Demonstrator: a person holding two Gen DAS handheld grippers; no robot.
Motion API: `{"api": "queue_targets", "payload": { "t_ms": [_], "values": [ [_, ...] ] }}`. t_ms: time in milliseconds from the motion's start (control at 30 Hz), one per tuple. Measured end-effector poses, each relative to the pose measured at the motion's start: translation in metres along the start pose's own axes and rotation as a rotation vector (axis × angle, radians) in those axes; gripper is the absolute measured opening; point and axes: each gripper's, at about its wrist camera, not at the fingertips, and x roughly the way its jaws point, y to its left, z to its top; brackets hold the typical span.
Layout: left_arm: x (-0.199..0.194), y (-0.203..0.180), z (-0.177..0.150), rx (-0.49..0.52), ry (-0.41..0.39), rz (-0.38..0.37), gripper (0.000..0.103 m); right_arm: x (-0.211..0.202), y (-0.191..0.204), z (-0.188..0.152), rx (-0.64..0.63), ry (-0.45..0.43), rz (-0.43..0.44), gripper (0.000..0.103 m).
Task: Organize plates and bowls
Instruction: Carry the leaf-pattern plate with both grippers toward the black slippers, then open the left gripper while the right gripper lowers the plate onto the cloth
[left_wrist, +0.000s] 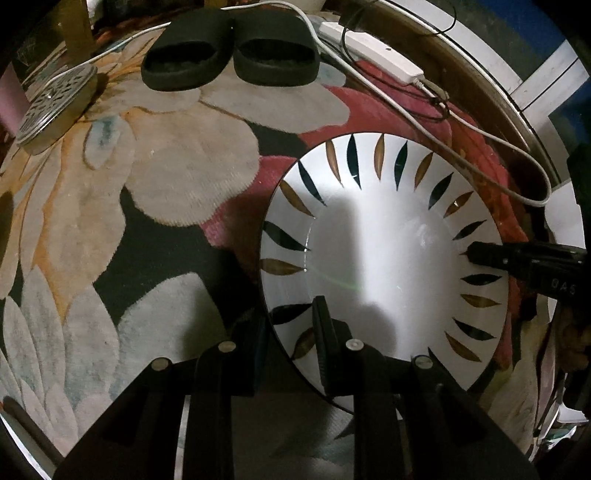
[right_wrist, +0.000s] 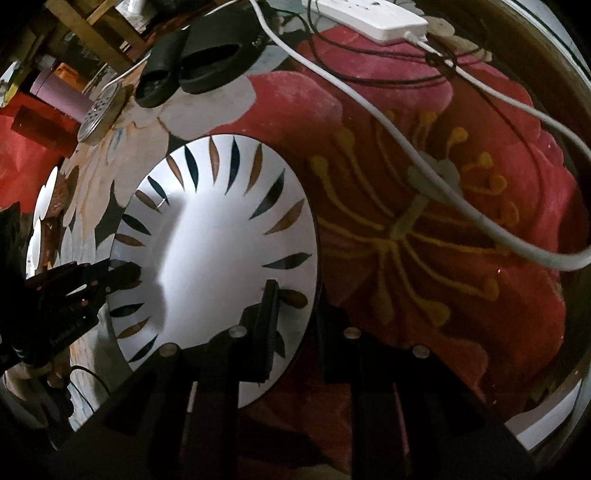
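Note:
A large white plate (left_wrist: 388, 240) with black and gold leaf marks round its rim hangs over a floral carpet. My left gripper (left_wrist: 290, 314) is shut on its near-left rim, one finger above and one below. At the opposite rim, my right gripper (left_wrist: 476, 254) reaches in from the right. In the right wrist view the same plate (right_wrist: 221, 240) fills the left half. There my right gripper (right_wrist: 295, 295) is shut on the rim's near-right edge, and my left gripper (right_wrist: 125, 273) clamps the far-left edge.
The carpet (left_wrist: 166, 177) bears a pair of black slippers (left_wrist: 229, 48), a round metal tin (left_wrist: 55, 107), a white power strip (left_wrist: 373, 48) and a white cable (right_wrist: 461, 195) trailing across it. White dishes (right_wrist: 46, 195) show at the left edge of the right wrist view.

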Motion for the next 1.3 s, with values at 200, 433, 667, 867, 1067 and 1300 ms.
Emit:
{"api": "queue_targets", "payload": {
  "t_ms": [200, 433, 667, 867, 1067, 1300],
  "values": [
    [-0.007, -0.010, 0.000, 0.056, 0.002, 0.036, 0.022, 0.006, -0.007, -0.005, 0.055, 0.030, -0.026, 0.021],
    [-0.027, 0.000, -0.004, 0.060, -0.010, 0.039, 0.029, -0.012, 0.011, 0.001, 0.017, -0.059, -0.096, 0.071],
    [-0.051, 0.018, -0.014, 0.016, -0.040, 0.054, 0.092, -0.021, 0.046, 0.009, -0.051, -0.094, -0.064, 0.100],
    [-0.073, 0.042, -0.024, -0.034, -0.069, 0.104, 0.099, -0.020, 0.076, 0.011, -0.088, -0.097, -0.061, 0.103],
    [-0.088, 0.071, -0.042, -0.083, -0.073, 0.144, 0.100, -0.015, 0.104, 0.007, -0.117, -0.075, -0.029, 0.103],
    [-0.103, 0.104, -0.065, -0.152, -0.067, 0.181, 0.100, -0.008, 0.139, 0.004, -0.158, -0.065, 0.011, 0.103]
  ]
}}
